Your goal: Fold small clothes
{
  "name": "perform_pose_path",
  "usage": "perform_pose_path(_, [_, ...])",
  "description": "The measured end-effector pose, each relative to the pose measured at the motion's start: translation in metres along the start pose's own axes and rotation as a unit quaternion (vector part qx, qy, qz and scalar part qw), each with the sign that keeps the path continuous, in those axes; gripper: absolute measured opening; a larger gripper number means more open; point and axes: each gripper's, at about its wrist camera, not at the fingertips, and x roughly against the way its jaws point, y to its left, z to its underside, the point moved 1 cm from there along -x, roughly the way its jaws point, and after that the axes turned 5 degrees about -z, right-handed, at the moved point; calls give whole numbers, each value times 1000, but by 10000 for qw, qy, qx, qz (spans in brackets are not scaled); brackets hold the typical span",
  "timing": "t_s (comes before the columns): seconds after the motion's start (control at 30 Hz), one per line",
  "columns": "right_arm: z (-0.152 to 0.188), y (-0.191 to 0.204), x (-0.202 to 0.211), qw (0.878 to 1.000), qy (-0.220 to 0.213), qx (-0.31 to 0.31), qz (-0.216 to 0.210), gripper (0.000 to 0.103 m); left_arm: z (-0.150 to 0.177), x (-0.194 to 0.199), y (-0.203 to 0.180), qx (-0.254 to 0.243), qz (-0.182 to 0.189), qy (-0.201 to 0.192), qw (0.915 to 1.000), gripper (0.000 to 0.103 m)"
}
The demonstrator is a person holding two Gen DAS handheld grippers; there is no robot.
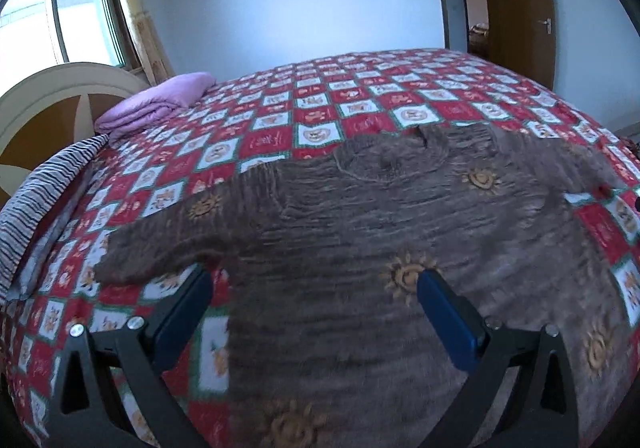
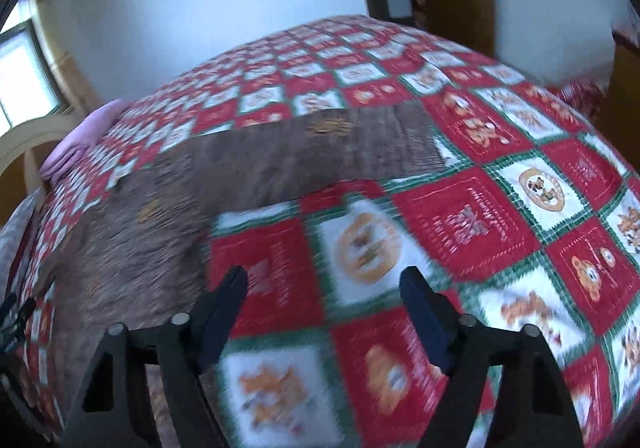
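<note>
A small brown sweater (image 1: pixel 400 216) with orange sun motifs lies spread flat on the bed, front up, both sleeves stretched out sideways. My left gripper (image 1: pixel 316 280) hovers over its lower left body, open, with nothing between its blue pads. In the blurred right wrist view the sweater (image 2: pixel 224 176) fills the left part, one sleeve reaching toward the middle. My right gripper (image 2: pixel 324 276) stands open above the bare bedspread (image 2: pixel 480 216), to the right of the sweater's body and below the sleeve, holding nothing.
The bed is covered by a red, white and green checked bedspread (image 1: pixel 312 108) with bear pictures. A folded purple blanket (image 1: pixel 156 104) and a striped cloth (image 1: pixel 44 192) lie near the headboard (image 1: pixel 44 108) at left. A brown door (image 1: pixel 516 8) stands at the far right.
</note>
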Motion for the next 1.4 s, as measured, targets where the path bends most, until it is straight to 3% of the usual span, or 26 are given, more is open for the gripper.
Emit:
perform_pose_path(0.13, [-27, -31, -21, 9995, -18, -272, 137, 64, -12, -32, -9, -49, -157, 125, 9998, 103])
perform_pose_path(0.27, [-60, -65, -43, 9977, -88, -584, 332, 61, -15, -60, -11, 3, -225, 393, 9990, 103])
perform_pose_path(0.6, [-113, -93, -100, 9965, 51, -530, 642, 56, -7, -99, -25, -73, -221, 1015, 9946, 103])
perform_pose_path(0.8, [-115, -79, -108, 9981, 167, -115, 590, 24, -5, -105, -27, 18, -113, 1178, 9930, 103])
perform_pose_path(0.87, [-118, -77, -106, 9987, 201, -117, 455, 8, -4, -109, -22, 225, 42, 1288, 9914, 103])
perform_pose_path(0.93, [-122, -72, -101, 9990, 182, -157, 384, 6, -2, -111, -16, 424, 242, 1365, 9894, 103])
perform_pose_path(1.1, [-137, -42, -74, 9997, -100, -6, 234, 6, -3, -104, -16, 360, 263, 1234, 9914, 103])
perform_pose_path(1.27, [-154, 8, -43, 9983, -374, 434, 109, 6, -4, -75, 15, 1110, 341, 442, 9923, 103])
perform_pose_path(1.4, [-165, 52, -28, 9962, -464, 731, -22, 6, -7, -71, 23, 1030, 265, 274, 9940, 103])
